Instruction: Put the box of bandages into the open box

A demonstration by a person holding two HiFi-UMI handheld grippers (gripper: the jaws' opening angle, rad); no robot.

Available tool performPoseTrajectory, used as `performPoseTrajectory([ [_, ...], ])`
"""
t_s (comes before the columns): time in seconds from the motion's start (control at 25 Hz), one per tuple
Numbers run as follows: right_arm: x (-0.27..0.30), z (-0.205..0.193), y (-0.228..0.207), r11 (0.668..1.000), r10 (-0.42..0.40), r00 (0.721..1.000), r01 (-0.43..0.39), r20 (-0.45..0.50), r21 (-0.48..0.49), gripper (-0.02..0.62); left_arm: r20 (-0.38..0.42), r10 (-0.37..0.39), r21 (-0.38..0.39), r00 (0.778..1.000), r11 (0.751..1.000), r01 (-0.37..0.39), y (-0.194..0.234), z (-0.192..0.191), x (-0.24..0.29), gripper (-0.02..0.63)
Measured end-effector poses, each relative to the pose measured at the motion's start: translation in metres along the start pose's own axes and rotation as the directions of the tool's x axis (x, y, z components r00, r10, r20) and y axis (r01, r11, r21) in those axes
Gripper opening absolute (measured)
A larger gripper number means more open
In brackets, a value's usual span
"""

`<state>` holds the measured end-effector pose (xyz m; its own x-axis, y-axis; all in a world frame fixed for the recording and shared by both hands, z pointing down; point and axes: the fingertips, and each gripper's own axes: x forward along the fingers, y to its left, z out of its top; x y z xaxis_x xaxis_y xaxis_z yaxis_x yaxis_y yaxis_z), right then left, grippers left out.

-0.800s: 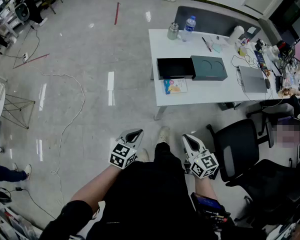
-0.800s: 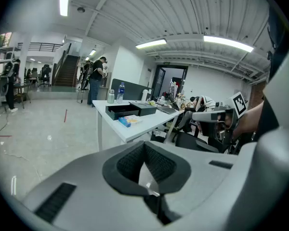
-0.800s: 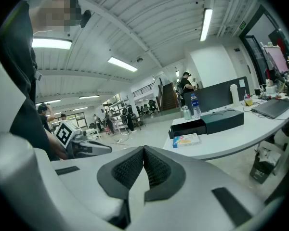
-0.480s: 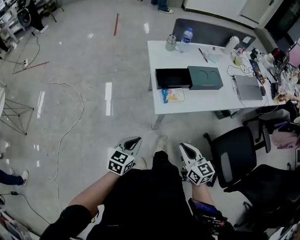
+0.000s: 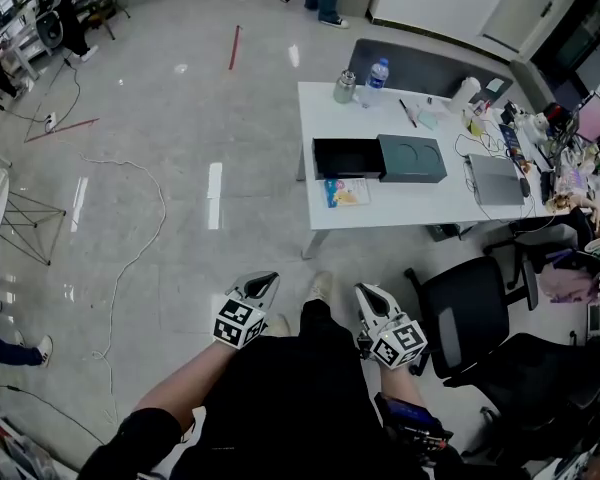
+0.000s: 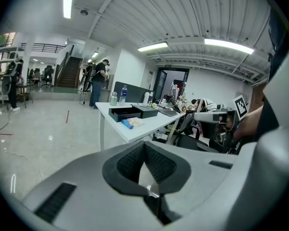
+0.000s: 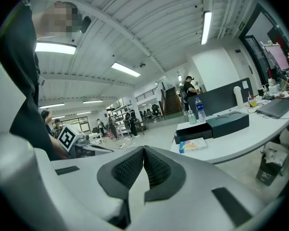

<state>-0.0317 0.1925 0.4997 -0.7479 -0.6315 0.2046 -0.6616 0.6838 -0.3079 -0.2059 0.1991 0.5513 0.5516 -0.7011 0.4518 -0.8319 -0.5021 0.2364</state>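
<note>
The bandage box (image 5: 347,192), blue and yellow, lies flat near the front edge of a white table (image 5: 400,208). Just behind it stands the open black box (image 5: 347,158), with a dark green lid (image 5: 412,158) touching its right side. Both grippers hang in front of the person's legs, well short of the table. My left gripper (image 5: 267,282) is shut with nothing in it, and my right gripper (image 5: 366,294) is shut and empty too. The left gripper view shows the bandage box (image 6: 133,122) far off. The right gripper view shows the bandage box (image 7: 192,145) and the black box (image 7: 192,131).
A water bottle (image 5: 376,71) and a metal flask (image 5: 344,88) stand at the table's far edge, and a laptop (image 5: 497,180) with desk clutter lies at its right. Black office chairs (image 5: 470,313) stand to my right. A cable (image 5: 130,258) runs over the floor on the left.
The table and boxes have slid a little lower in the head view, so I stand slightly closer. Both grippers stay shut and about where they were.
</note>
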Motion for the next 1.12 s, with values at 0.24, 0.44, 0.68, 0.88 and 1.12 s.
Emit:
performPoseTrajectory([
  [0.24, 0.009, -0.001, -0.01, 1.0, -0.005, 1.0, 0.005, -0.007, 0.007, 0.026, -0.005, 0.008, 0.016, 1.0, 1.0, -0.008, 0.005, 0.004, 0.007, 0.009],
  [0.44, 0.017, -0.002, -0.021, 1.0, -0.005, 1.0, 0.006, -0.016, 0.018, 0.026, -0.033, 0.009, 0.028, 0.999, 1.0, -0.008, 0.01, 0.005, 0.019, 0.008],
  [0.68, 0.028, 0.01, -0.044, 1.0, -0.012, 1.0, 0.012, -0.01, 0.026, 0.026, -0.048, 0.003, 0.047, 0.999, 0.999, 0.0, 0.016, 0.021, 0.039, 0.008],
  [0.88, 0.037, 0.017, -0.068, 0.999, -0.019, 1.0, 0.02, -0.017, 0.037, 0.026, -0.044, -0.01, 0.059, 0.999, 0.998, 0.012, 0.019, 0.042, 0.064, 0.009],
  [1.12, 0.055, 0.029, -0.098, 0.998, -0.029, 0.999, 0.03, -0.022, 0.052, 0.026, -0.075, -0.03, 0.091, 0.997, 0.995, 0.037, 0.025, 0.059, 0.097, 0.009],
])
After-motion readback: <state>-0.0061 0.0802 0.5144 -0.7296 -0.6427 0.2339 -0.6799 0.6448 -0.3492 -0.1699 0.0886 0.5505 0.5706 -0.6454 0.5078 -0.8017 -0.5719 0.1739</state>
